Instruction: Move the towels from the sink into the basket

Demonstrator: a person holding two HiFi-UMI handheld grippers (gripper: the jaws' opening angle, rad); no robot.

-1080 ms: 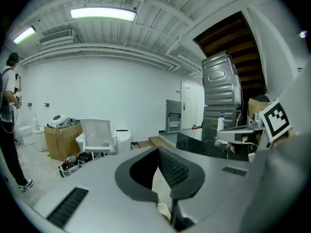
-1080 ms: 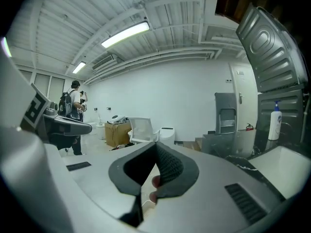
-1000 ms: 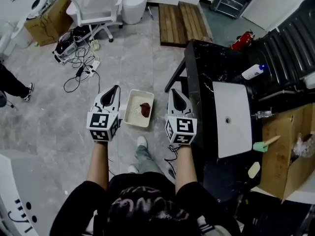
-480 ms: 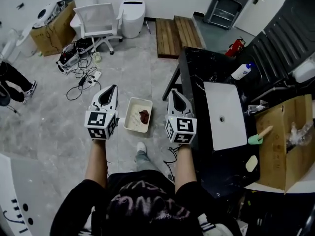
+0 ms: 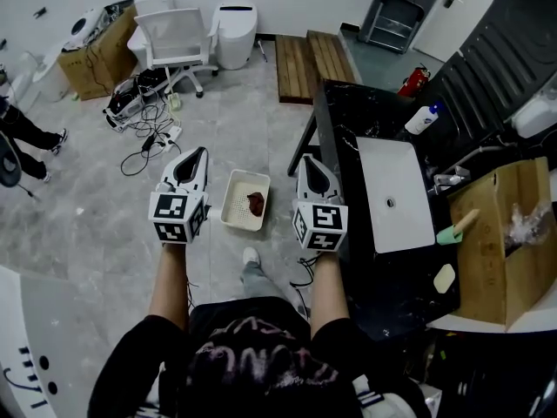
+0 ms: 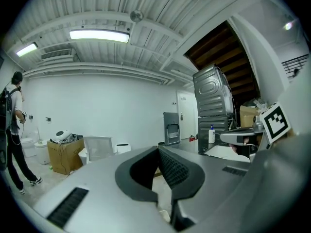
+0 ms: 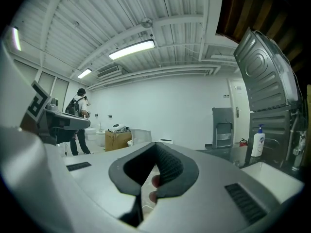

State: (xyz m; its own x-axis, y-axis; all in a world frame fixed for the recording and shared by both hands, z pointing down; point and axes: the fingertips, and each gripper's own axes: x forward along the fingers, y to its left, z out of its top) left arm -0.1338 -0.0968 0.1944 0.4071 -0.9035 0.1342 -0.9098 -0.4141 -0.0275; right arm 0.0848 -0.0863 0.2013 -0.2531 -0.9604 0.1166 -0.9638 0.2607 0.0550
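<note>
A white slotted basket [image 5: 237, 200] sits on the grey floor between my two grippers, with a dark red towel [image 5: 256, 204] inside it. The white sink [image 5: 396, 194] in the black counter [image 5: 344, 120] shows no towel. My left gripper [image 5: 200, 152] hangs left of the basket, its pads [image 6: 170, 166] pressed together with nothing between them. My right gripper [image 5: 306, 158] hovers by the counter's near edge, also shut and empty [image 7: 155, 143]. A reddish patch [image 7: 154, 181] shows through the opening below its tips; I cannot tell what it is.
A soap bottle [image 5: 420, 118], a faucet [image 5: 448, 179] and a green brush [image 5: 454, 234] are on the counter, beside a cardboard box [image 5: 500, 251]. A white chair [image 5: 174, 26], floor cables [image 5: 144, 116] and wooden pallets [image 5: 309, 52] lie farther off. A person [image 5: 22, 133] stands at the left edge.
In the head view the floor, basket and counter have shrunk and shifted left. Both grippers keep their side-by-side pose, shut and empty.
</note>
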